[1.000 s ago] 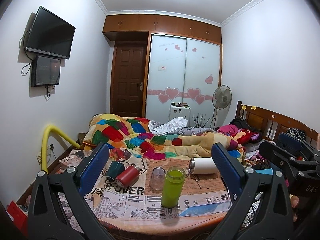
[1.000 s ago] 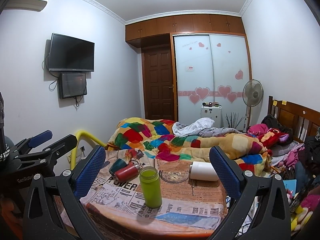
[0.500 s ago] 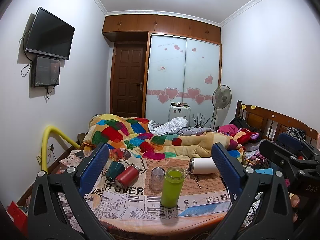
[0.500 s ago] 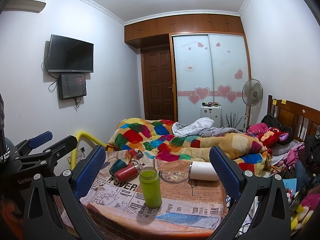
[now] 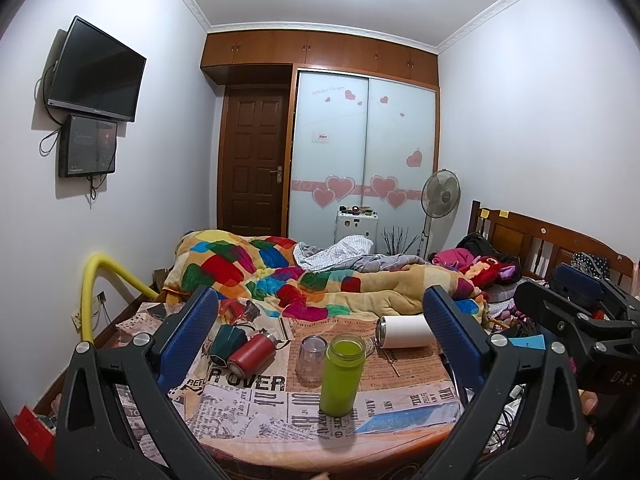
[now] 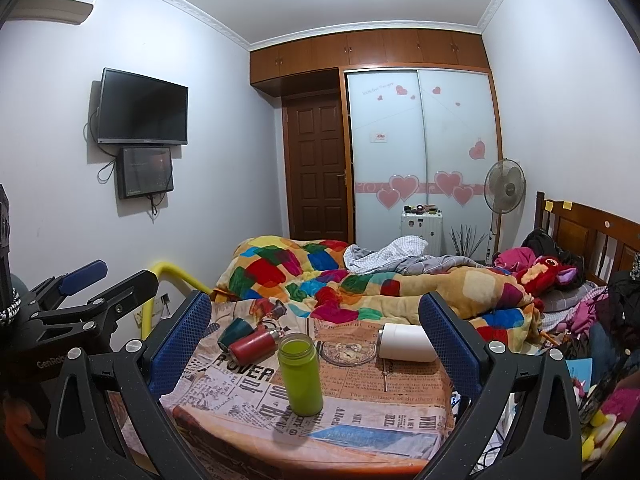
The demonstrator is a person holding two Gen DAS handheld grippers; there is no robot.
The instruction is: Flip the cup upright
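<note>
On the newspaper-print table [image 5: 256, 416] a green cup [image 5: 342, 374] stands upright near the front. A white cup [image 5: 406, 332] lies on its side at the back right; it also shows in the right wrist view [image 6: 406, 342]. A red bottle [image 5: 250, 352] and a dark green cup [image 5: 228, 340] lie on their sides at the back left. A clear glass [image 5: 310, 362] stands behind the green cup. My left gripper [image 5: 320, 336] is open and empty, well short of the table. My right gripper [image 6: 316, 332] is open and empty too, apart from every cup.
A bed with a patchwork quilt [image 5: 280, 272] lies right behind the table. A yellow pipe [image 5: 92, 292] curves at the left wall. Clutter and a wooden headboard [image 5: 552, 244] fill the right side. The right gripper's body [image 5: 580, 320] shows at the right edge of the left wrist view.
Both views have shifted only slightly; the grippers drift a little. The cups on the table have not moved.
</note>
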